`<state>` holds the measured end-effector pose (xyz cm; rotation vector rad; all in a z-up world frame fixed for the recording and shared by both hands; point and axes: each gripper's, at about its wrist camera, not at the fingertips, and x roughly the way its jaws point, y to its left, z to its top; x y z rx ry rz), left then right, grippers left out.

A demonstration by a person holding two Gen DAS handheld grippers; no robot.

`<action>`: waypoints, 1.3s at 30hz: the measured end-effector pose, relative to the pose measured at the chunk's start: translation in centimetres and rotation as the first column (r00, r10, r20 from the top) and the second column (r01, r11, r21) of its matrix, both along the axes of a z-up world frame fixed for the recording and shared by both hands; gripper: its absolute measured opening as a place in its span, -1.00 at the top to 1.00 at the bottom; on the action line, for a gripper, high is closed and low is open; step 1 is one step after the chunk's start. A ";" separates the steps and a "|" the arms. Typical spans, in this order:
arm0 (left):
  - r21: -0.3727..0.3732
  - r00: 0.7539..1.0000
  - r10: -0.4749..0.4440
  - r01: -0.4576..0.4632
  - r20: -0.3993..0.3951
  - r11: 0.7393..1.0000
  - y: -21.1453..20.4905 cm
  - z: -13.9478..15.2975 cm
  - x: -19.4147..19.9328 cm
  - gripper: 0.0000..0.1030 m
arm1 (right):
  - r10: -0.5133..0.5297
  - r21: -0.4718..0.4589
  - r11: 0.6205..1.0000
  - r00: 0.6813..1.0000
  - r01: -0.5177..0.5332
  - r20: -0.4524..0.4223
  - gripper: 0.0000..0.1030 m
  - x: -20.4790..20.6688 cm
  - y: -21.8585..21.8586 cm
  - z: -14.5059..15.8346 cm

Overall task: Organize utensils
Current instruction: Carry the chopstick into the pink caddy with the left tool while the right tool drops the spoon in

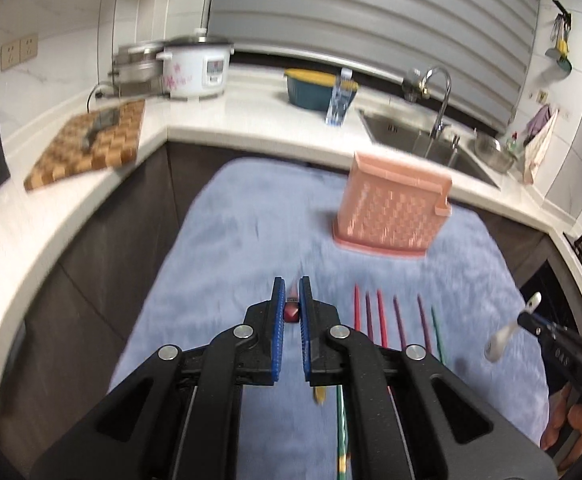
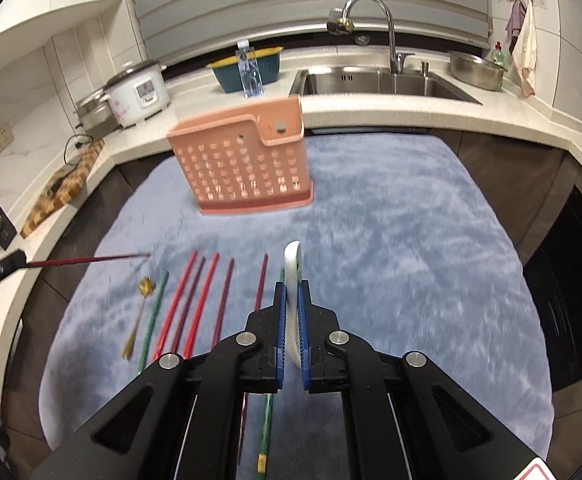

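My left gripper [image 1: 291,300] is shut on a dark red chopstick [image 1: 291,308], held above the blue mat; in the right wrist view the chopstick [image 2: 91,259] sticks out from the left gripper at the left edge. My right gripper [image 2: 291,292] is shut on a white spoon [image 2: 293,280]; the spoon also shows in the left wrist view [image 1: 507,336]. A pink perforated utensil holder [image 2: 247,164] stands on the mat ahead of both grippers, also seen in the left wrist view [image 1: 395,208]. Several red, purple and green chopsticks [image 2: 203,304] and a gold spoon [image 2: 139,316] lie on the mat.
The blue mat [image 2: 411,260] covers a table in front of a white counter [image 2: 371,114]. On the counter are a sink with tap [image 2: 387,80], a rice cooker [image 2: 139,92], a teal bowl [image 2: 247,68], a water bottle [image 2: 251,72] and a wooden cutting board [image 1: 91,144].
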<state>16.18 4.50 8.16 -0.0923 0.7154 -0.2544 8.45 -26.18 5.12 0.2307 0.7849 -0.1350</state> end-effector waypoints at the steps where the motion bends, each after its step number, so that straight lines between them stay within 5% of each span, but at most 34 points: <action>1: -0.003 1.000 -0.001 0.001 0.011 1.000 0.0 0.6 0.4 0.87 | 0.003 0.011 1.000 1.000 -0.003 0.010 0.89 0.4 -0.2 0.5; 12: -0.052 0.977 -0.037 0.049 0.211 0.997 -2.2 10.7 5.5 0.87 | 0.004 0.117 0.993 0.991 -0.020 0.137 0.89 7.5 -3.3 5.7; 17: -0.085 0.940 -0.052 0.085 0.336 0.993 -4.5 15.6 7.6 0.87 | 0.003 0.184 0.982 0.980 -0.041 0.198 0.89 12.2 -4.7 7.1; 22: -0.104 0.915 -0.064 0.114 0.399 0.988 -7.2 17.6 10.2 0.87 | -0.022 0.286 0.957 0.971 -0.049 0.240 0.89 16.2 -6.3 6.8; 27: -0.109 0.912 -0.069 0.123 0.405 0.986 -9.4 16.1 13.5 0.87 | -0.048 0.347 0.937 0.969 -0.040 0.241 0.89 19.5 -7.4 4.9; 35: -0.092 0.963 -0.089 0.116 0.254 0.989 -10.9 7.2 17.6 0.86 | -0.041 0.303 0.953 0.989 -0.004 0.142 0.88 21.5 -7.3 0.3; 39: -0.104 0.979 -0.067 0.089 0.193 0.991 -10.4 4.2 18.2 0.82 | -0.051 0.273 0.962 0.989 0.012 0.137 0.72 21.2 -7.1 -0.6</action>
